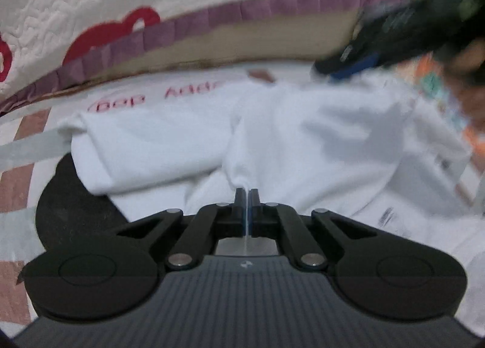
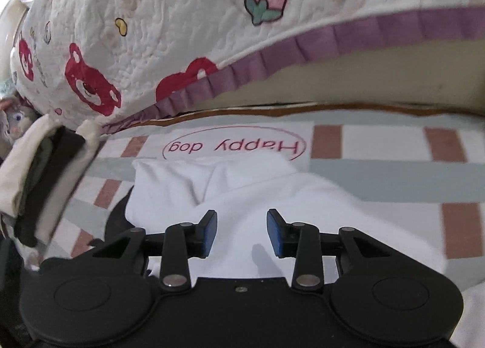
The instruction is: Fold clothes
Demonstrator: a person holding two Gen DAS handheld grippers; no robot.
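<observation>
The left tool (image 1: 246,193) has its two fingers pressed together on a pinched-up fold of the white garment (image 1: 303,135), which spreads ahead of it and to both sides over the checked mat (image 1: 18,184), with the right tool (image 1: 363,57) blurred at the far right above the cloth. The right tool (image 2: 242,226) hovers with its blue-padded fingers (image 2: 210,232) apart over the same white garment (image 2: 242,193). Beyond it lie the "Happy dog" print (image 2: 233,146) and the quilt (image 2: 151,29).
</observation>
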